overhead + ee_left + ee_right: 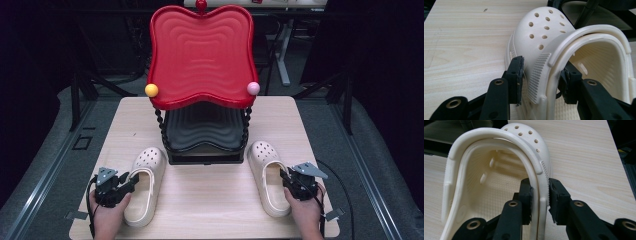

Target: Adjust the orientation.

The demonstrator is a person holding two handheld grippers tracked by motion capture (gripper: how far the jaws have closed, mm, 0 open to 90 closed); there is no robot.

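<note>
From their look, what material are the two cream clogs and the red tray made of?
Left clog and right clog: probably moulded foam rubber, matt; the vent holes, pimpled footbed and ribbed strap look cast in one piece. Each gripper, left and right, clamps a clog's side wall. Red tray: likely glossy hard plastic, with moulded ripples catching highlights, though lacquered metal is possible.

The table (210, 200) is evenly lit from above with soft shadows, the room around it is dark, and the high view is slightly blurry.
</note>
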